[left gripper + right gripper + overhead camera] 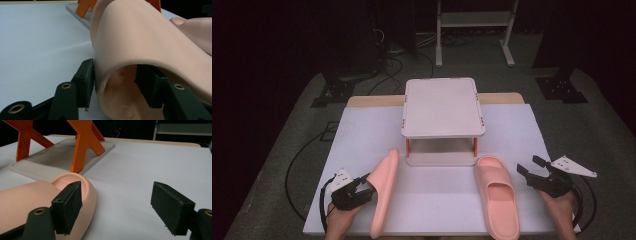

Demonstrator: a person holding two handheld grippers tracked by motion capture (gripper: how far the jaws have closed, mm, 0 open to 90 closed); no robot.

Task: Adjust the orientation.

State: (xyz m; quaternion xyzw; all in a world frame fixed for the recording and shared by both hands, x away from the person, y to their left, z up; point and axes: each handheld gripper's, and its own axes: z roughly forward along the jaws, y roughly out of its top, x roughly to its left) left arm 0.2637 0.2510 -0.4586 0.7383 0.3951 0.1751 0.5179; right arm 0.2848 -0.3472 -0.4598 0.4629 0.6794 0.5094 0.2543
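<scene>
Here the left gripper (362, 187), clamping the tilted slipper's (384, 192) strap in front of the shoe rack (443, 107), should lift gently, while the right gripper (532, 172) waits open.

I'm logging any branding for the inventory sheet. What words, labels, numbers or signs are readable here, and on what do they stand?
None can be read.
Left slipper: plain pink, no print visible.
Right slipper: plain pink, no print visible.
Two-tier rack: blank white top, orange legs, no label.
White table mat: a faint dotted patch at its far left, too faint to read.
</scene>
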